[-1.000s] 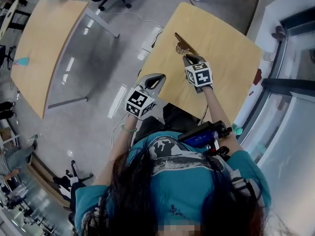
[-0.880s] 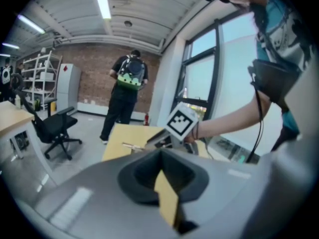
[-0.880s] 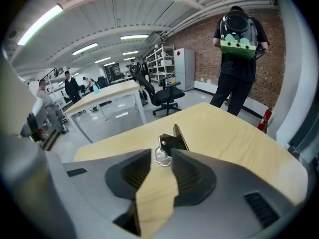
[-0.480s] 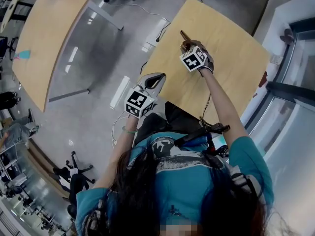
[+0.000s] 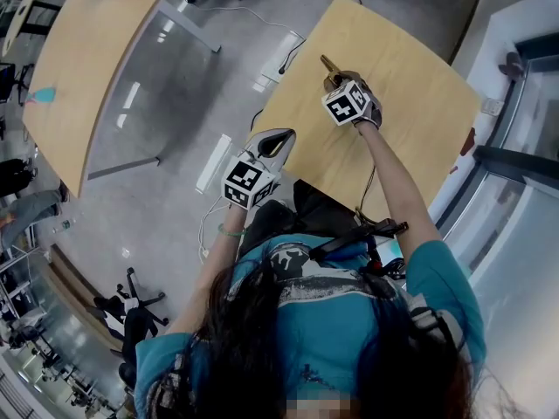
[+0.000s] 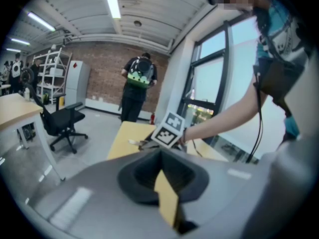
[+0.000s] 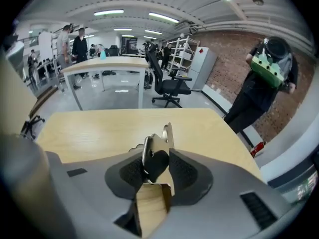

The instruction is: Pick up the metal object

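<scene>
The left tool [image 5: 274, 140] hangs off the near edge of the worktop [image 5: 410, 103], at about 7 o'clock from the right one. Its jaws are together on nothing, and it is probably parked aside because one tool is enough here. The right tool [image 7: 156, 169] reaches over the worktop with its jaws closing round the metal object [image 7: 148, 151]. The object stands between the pads and seems to touch both. In the head view it juts out at 11 o'clock from the marker cube [image 5: 348, 103], likely resting on the wood, not yet lifted.
</scene>
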Demonstrator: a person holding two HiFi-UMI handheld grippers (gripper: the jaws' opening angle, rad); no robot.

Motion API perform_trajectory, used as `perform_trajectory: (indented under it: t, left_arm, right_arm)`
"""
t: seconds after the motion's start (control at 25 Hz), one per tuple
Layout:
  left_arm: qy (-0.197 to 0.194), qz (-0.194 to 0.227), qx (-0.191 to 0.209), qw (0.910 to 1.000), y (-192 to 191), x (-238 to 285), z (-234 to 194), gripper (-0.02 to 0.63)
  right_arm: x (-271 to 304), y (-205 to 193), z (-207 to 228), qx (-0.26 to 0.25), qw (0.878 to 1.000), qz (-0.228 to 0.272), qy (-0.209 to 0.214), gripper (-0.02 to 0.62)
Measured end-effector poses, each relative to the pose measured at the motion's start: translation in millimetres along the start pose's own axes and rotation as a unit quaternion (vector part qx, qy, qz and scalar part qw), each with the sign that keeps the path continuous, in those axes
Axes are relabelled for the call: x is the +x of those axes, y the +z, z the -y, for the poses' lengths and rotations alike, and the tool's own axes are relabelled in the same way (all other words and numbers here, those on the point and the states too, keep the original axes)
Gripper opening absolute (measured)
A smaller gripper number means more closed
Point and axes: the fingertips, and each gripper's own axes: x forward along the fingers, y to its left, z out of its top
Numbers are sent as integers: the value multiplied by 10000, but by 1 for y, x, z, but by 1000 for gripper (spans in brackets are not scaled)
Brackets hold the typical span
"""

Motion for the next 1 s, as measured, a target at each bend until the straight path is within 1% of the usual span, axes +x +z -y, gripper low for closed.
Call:
perform_trajectory:
  t: [0.08,0.2,0.32,0.48,0.64,0.72,0.84,1.0]
  left_arm:
    - [11,14,-3,10000,-2,-1,0,0]
    - [30,64,-20,10000,-3,-4,0,1]
    - [2,101,-52,9999,-4,-11,0,2]
    - [-104,108,-53,9999,-5,-19,0,0]
    - [-314,153,6,9994,-4,-24,6,0]
    - [-454,170,89,9988,-2,-28,10,0]
    - [-659,230,196,9974,1,-36,17,1]
    - [-894,330,364,9948,4,-65,25,0]
  right_arm:
    - [-4,-1,0,334,9994,28,95,117]
    - [-13,-2,-4,693,9973,61,249,114]
    - [-25,-3,-14,1266,9906,110,507,109]
    - [-49,-5,-23,2058,9758,306,668,103]
    - [-82,-11,-33,2825,9535,591,872,101]
    - [-102,-14,-40,3100,9438,717,893,100]
    - [-134,-25,-56,3387,9332,812,882,100]
    - [-181,-32,-86,3799,9159,1052,757,100]
